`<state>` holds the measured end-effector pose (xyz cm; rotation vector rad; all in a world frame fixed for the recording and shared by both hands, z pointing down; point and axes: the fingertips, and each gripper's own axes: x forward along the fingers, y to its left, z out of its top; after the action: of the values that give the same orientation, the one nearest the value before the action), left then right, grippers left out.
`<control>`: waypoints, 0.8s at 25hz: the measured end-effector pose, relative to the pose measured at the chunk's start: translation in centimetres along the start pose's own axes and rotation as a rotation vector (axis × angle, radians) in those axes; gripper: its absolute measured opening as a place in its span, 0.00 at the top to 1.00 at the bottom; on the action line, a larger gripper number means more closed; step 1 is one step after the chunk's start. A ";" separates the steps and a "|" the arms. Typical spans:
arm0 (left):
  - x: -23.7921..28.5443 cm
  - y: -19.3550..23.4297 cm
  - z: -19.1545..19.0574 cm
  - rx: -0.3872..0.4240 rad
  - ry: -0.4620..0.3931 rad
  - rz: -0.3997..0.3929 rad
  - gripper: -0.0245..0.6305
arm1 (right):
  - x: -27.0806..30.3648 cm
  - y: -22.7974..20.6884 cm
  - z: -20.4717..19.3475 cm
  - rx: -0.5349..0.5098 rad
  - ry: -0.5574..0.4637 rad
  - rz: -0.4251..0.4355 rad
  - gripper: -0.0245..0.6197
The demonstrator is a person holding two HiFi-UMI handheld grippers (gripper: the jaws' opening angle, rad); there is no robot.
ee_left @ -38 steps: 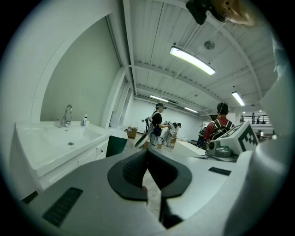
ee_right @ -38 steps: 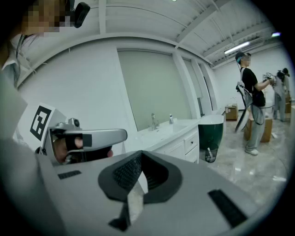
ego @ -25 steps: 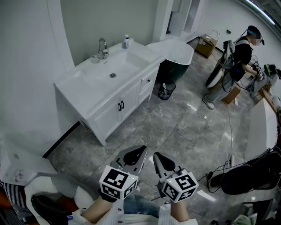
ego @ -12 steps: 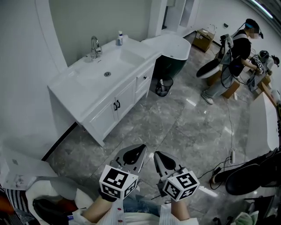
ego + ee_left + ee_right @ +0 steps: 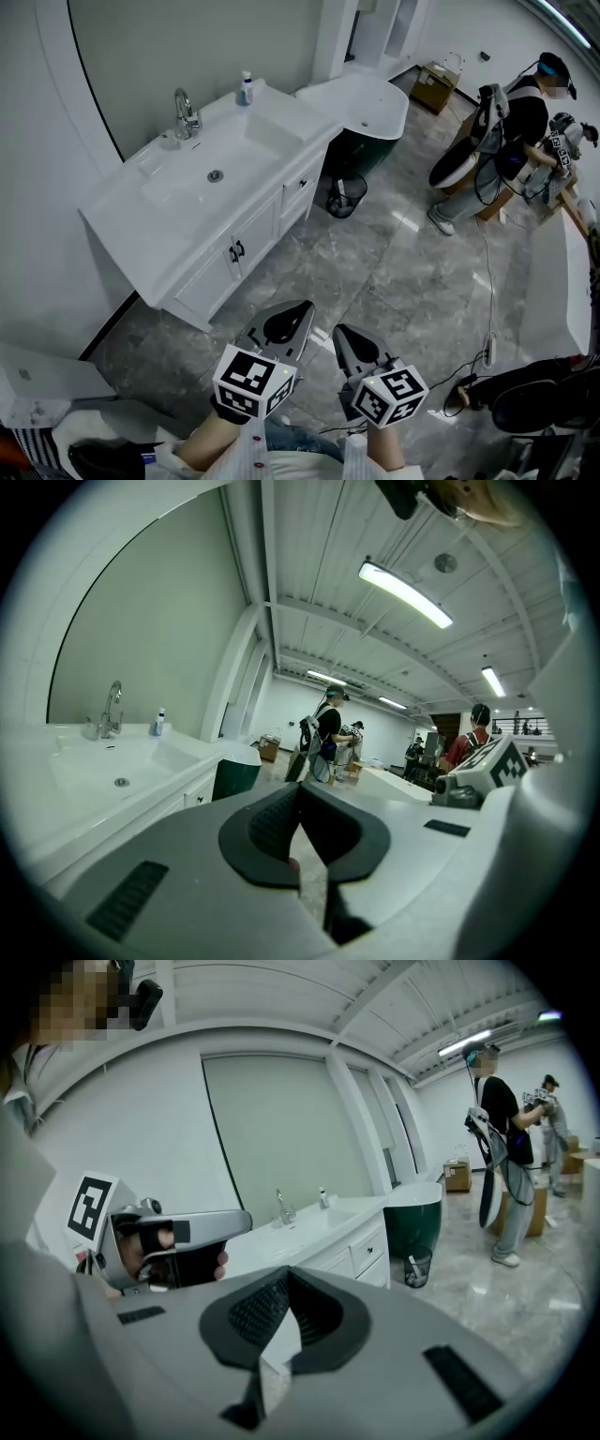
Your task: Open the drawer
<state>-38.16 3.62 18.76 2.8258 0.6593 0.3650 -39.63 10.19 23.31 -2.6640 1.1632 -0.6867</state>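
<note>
Drawer (image 5: 300, 187) at twelve o'clock may elude us, since our left gripper (image 5: 281, 330) and right gripper (image 5: 352, 345) (both empty) have jaws pressed together.

Drawer (image 5: 300, 182): plain white front with one small dark knob at its middle. It is shut, flush with the face of the white vanity (image 5: 202, 283). It sits at the cabinet's right end, just under the counter top and just beside the pair of doors (image 5: 251, 236). The front is upright and square to the cabinet face. A second like front seems to lie directly below it. In the right gripper view the drawer (image 5: 370, 1247) reads closed. In the left gripper view the drawer (image 5: 199, 799) is small and its knob barely made out.
</note>
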 end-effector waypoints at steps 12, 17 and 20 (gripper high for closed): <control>7.8 6.8 3.8 0.013 -0.018 -0.020 0.94 | 7.8 -6.0 4.4 0.015 -0.001 -0.055 0.95; 9.6 8.5 4.1 0.005 -0.012 -0.022 0.94 | 9.8 -7.3 5.4 0.025 0.002 -0.060 0.95; 10.9 9.1 4.4 0.003 -0.008 -0.021 0.94 | 10.7 -8.5 6.2 0.028 0.003 -0.064 0.95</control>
<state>-23.72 0.00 19.07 2.8196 0.6886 0.3493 -24.83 8.05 24.20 -2.6883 1.0646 -0.7116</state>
